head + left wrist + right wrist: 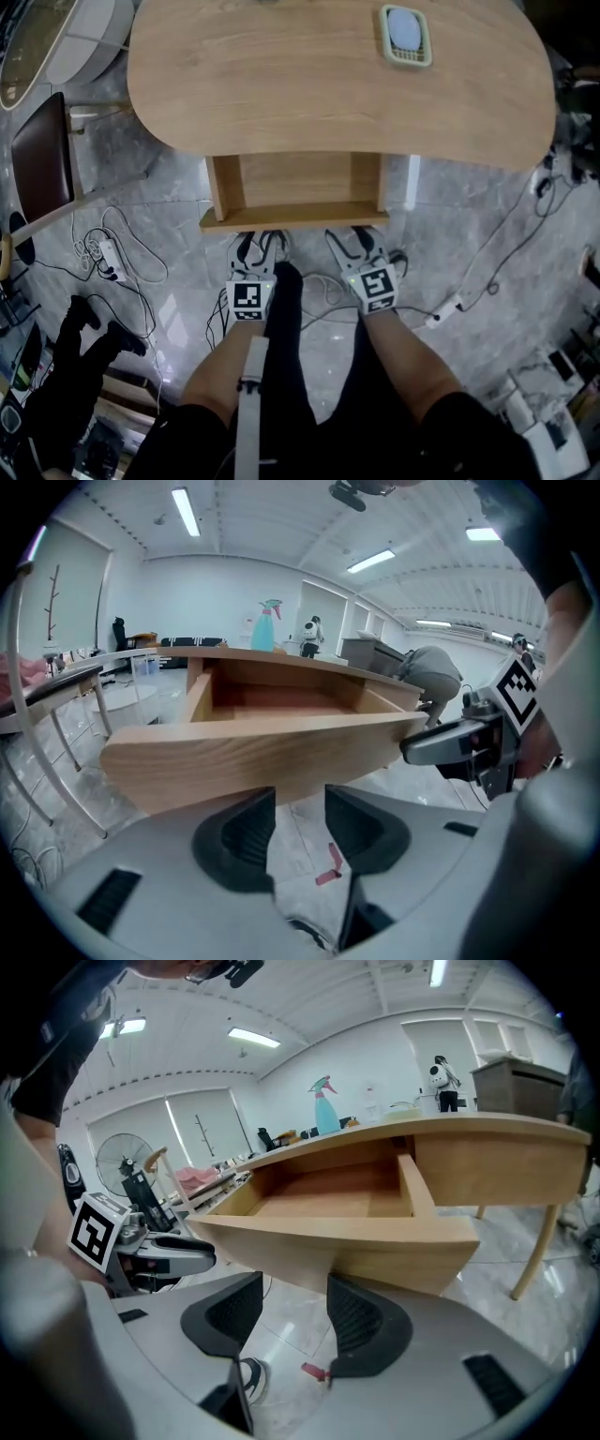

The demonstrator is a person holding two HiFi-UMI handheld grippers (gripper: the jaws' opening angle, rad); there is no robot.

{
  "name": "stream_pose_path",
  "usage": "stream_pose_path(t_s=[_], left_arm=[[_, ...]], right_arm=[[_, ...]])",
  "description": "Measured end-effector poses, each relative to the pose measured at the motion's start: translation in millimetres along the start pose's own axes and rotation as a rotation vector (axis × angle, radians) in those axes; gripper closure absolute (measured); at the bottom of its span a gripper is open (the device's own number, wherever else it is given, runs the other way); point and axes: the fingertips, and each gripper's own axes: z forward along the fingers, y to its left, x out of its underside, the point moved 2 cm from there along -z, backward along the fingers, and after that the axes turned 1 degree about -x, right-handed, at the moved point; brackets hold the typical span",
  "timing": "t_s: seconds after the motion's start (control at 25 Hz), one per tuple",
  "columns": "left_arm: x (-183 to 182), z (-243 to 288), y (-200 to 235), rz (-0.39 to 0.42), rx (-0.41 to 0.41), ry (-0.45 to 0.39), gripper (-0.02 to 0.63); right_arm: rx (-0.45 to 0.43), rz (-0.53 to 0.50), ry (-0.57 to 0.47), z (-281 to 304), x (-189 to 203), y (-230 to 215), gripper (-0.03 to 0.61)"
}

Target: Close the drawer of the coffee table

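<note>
**Drawer hangs open over glossy grey floor**

The drawer (295, 217) juts out from under the pale wooden coffee table (309, 94), whose top carries a small green tray (406, 36). The left gripper (262, 242) and right gripper (357, 242) sit just before its front panel, jaws apart around nothing. Cables (141, 246) and a power strip (105, 255) trail across the marbled floor (469, 234).

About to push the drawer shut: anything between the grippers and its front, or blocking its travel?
Nothing visible. The drawer looks empty, and the left gripper and right gripper sit close to its front panel, jaws open.
</note>
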Motion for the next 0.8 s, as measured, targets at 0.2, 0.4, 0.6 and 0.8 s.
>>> stream_pose_path(t_s=[0.2,0.4,0.6,0.8], left_arm=[[-6,5,7,-0.051,-0.015,-0.002,0.485],[-19,7,14,-0.057,-0.003,-0.023,0.494],[-56,19,26,-0.053,-0.007,-0.107,0.494],[-71,33,40,-0.06,-0.022,-0.132,0.494]], right_arm=[[0.032,0.071,0.007,6,2,0,0.376],[0.052,0.077,-0.022,7,-12,-2,0.385],[0.065,0.054,-0.113,14,-50,-13,0.384],[0.073,0.033,-0.129,26,-69,-21,0.385]])
